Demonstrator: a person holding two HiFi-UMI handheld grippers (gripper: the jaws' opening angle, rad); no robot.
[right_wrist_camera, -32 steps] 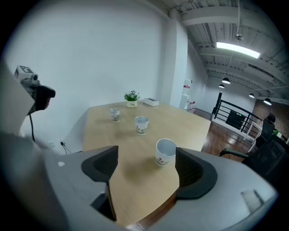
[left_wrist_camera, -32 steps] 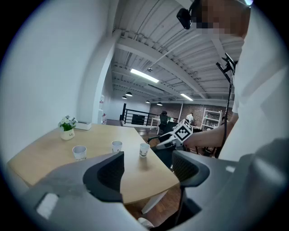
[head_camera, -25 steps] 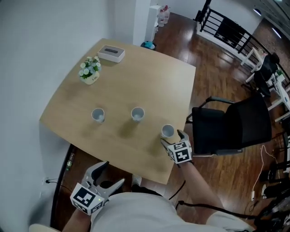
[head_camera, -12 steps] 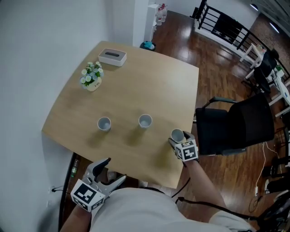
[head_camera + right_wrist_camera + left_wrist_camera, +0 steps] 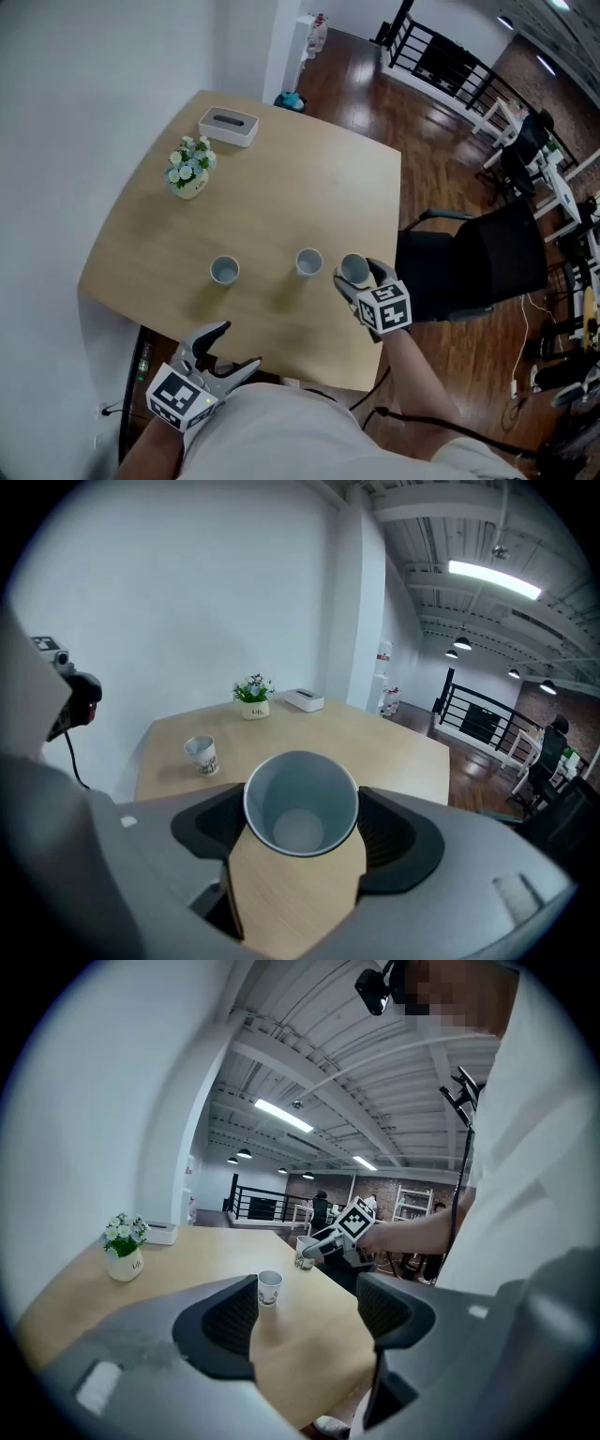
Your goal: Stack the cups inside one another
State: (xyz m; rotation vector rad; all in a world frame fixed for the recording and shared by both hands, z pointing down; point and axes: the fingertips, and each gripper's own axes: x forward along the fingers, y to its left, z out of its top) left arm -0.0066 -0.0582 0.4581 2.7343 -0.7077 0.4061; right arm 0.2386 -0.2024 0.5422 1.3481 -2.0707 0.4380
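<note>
White cup (image 5: pixel 300 803) sits clamped in the right tongs (image 5: pixel 358 278); the middle cup (image 5: pixel 308 262) stands just left of them. Left tongs (image 5: pixel 234 347) gape empty, farther off.

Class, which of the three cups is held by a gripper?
The rightmost cup, clamped in the right gripper; the middle cup and the left cup stand free on the table.

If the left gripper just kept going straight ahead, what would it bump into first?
Probably the nearest cup on the table: it sits farther off, in line between the open jaws of the left gripper. Depth is unclear, so that's a guess.
</note>
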